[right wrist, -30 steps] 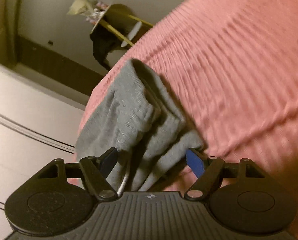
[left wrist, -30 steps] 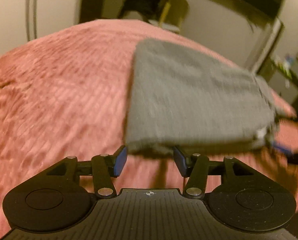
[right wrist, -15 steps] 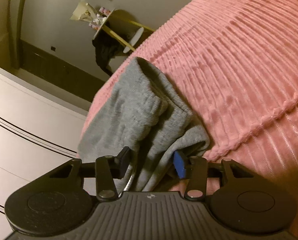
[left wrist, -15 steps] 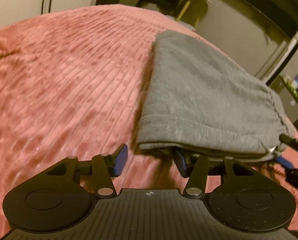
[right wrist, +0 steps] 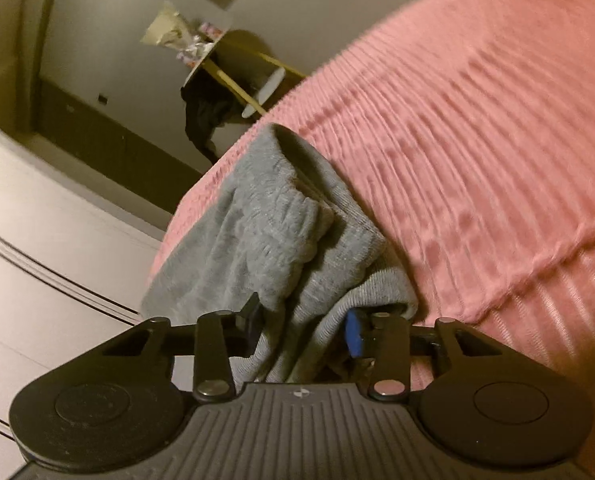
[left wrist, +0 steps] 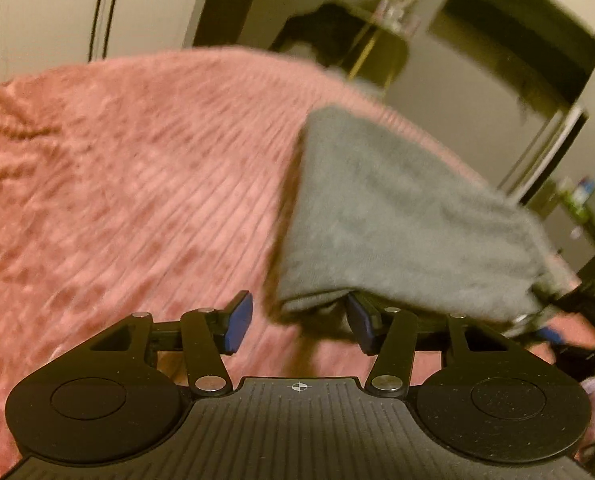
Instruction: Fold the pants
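Grey folded pants lie on a pink ribbed bedspread, near its right edge. My left gripper is open at their near left corner. That corner hangs over its right finger, and the left finger stands free over the bedspread. In the right wrist view the pants show their bunched waistband end. My right gripper is closing on a thick fold of this fabric, which fills the gap between both pads.
Beyond the bed stands a small side table with gold legs and a dark cloth hanging from it. White cupboard doors run along the bed's side. A cluttered shelf sits at the far right.
The right jaws have narrowed from wide apart to tight around the pants fabric. The left gripper has shifted and rolled; the pants' near edge now rests over its right finger.
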Demonstrator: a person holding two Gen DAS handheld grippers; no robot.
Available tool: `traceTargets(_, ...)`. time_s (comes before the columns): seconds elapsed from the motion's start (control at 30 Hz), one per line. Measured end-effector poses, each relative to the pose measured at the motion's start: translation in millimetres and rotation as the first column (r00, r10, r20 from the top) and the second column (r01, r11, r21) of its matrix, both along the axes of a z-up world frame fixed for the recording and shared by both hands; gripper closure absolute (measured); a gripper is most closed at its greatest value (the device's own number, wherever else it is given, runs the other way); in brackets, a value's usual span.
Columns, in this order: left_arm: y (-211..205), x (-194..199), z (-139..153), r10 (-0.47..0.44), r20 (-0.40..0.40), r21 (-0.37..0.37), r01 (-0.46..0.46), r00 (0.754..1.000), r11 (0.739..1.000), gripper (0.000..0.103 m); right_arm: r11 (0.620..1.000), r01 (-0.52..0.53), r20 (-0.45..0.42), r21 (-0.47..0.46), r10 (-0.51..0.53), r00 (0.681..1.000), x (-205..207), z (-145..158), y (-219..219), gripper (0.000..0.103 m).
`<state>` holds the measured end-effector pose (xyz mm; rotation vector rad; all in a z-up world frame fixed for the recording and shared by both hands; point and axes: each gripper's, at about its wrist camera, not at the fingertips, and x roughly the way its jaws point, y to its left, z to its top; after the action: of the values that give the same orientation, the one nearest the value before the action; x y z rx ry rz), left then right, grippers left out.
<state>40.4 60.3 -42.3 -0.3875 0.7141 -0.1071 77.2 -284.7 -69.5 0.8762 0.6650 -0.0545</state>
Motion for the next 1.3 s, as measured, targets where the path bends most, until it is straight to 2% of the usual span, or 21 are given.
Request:
traceTargets(0.07,3,-6,6,0.013,0.058,-0.041,-0.011,0.998,0.999,0.042,0.999,-0.007,-0.031,-0.037,0.006,0.999,-1,-2,3,0.065)
traceTargets(0.1,3,-5,7,0.023,0.065,-0.041,-0.021,0.998,0.999,0.037,0.997,-0.023,-0.043,-0.07,0.02,0.999,0,-3,5,0.064)
traceTargets(0.2,-1,3,2,0.042,0.022,-0.009,-0.042,0.999,0.999,0.032,0.982,-0.063,-0.042,-0.177,0.056,0.998,1,0,13,0.063)
traceTargets(0.4,-10,21,-17,0.064,-0.081,0.119,-0.054,0.995,0.991,0.005,0.942,-0.092,-0.038,-0.322,0.084,0.996,-5,5,23,0.053)
traceTargets(0.43,-9,21,-18,0.068,-0.086,0.12,-0.057,0.994,0.991,0.005,0.928,-0.097,-0.041,-0.36,0.088,0.995,-8,8,27,0.048)
traceTargets(0.5,-7,17,-19,0.069,-0.1,0.119,-0.057,0.993,0.991,0.003,0.899,-0.113,-0.052,-0.423,0.1,0.994,-12,11,33,0.045)
traceTargets(0.53,-7,16,-19,0.072,-0.108,0.128,-0.058,0.992,0.99,0.002,0.887,-0.114,-0.059,-0.447,0.098,0.993,-15,13,36,0.038)
traceTargets(0.63,-13,9,-20,0.072,-0.131,0.182,-0.048,0.989,0.982,0.002,0.865,-0.136,-0.08,-0.482,0.111,0.991,-25,20,45,0.029)
traceTargets(0.67,-16,6,-19,0.069,-0.135,0.187,-0.043,0.988,0.981,0.002,0.858,-0.152,-0.093,-0.49,0.122,0.988,-27,22,49,0.023)
traceTargets(0.77,-26,-8,-14,0.043,-0.124,0.158,-0.023,0.991,0.987,0.001,0.82,-0.188,-0.091,-0.541,0.165,0.982,-39,31,66,0.011)
traceTargets(0.8,-30,-15,-11,0.03,-0.115,0.153,-0.012,0.993,0.988,0.0,0.805,-0.194,-0.085,-0.56,0.178,0.98,-44,35,72,0.004)
traceTargets(0.87,-40,-25,-7,0.005,-0.096,0.175,0.012,0.995,0.985,0.0,0.78,-0.209,-0.069,-0.59,0.209,0.975,-55,42,82,0.004)
traceTargets(0.97,-51,-36,1,-0.02,-0.073,0.201,0.035,0.997,0.979,0.0,0.761,-0.236,-0.066,-0.605,0.247,0.967,-71,50,93,0.004)
traceTargets(1.13,-51,-47,12,-0.006,-0.044,0.193,0.015,0.999,0.981,0.0,0.696,-0.259,-0.063,-0.669,0.294,0.954,-84,59,107,0.004)
traceTargets(1.3,-47,-51,14,-0.016,-0.055,0.164,0.025,0.998,0.986,0.0,0.69,-0.257,-0.059,-0.677,0.298,0.953,-90,63,111,0.004)
